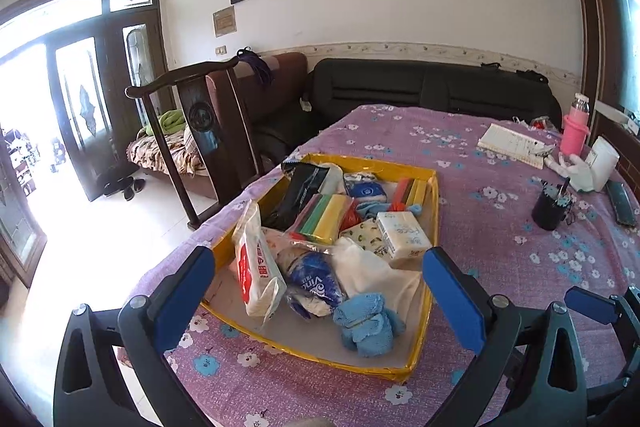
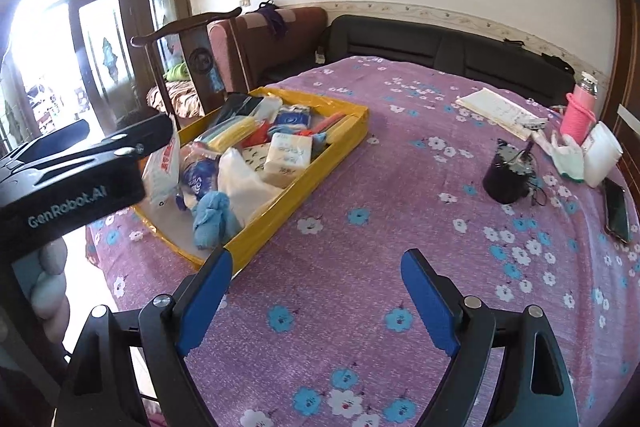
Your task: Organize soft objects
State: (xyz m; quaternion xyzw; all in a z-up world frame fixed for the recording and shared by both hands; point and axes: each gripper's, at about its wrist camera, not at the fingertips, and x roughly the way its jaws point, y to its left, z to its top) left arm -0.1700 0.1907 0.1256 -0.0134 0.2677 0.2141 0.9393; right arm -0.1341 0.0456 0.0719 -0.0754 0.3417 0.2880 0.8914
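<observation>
**Left claw over the tray, right claw beside it**

The left gripper (image 1: pixel 318 273) is hanging with its jaws spread wide and empty, angled down over the near end of the yellow tray (image 1: pixel 416 331). Just ahead of its fingertips a blue cloth (image 1: pixel 366 323) is lying bunched in the tray's near corner, touching a white cloth (image 1: pixel 372 273); a blue-printed pack (image 1: pixel 314 285) and a red-lettered bag (image 1: pixel 256 267) are sitting to the left. The tray's long axis is running away from this claw, so the left hand looks much the nearer to the soft things.

The right gripper (image 2: pixel 316 297) is also standing apart and empty, pointing down at bare purple tablecloth (image 2: pixel 380 227), with the tray (image 2: pixel 280 215) lying ahead and to its left. Farther back in the tray, a tissue pack (image 1: pixel 400 233) and coloured sponges (image 1: pixel 324 217) are crowding together.
</observation>
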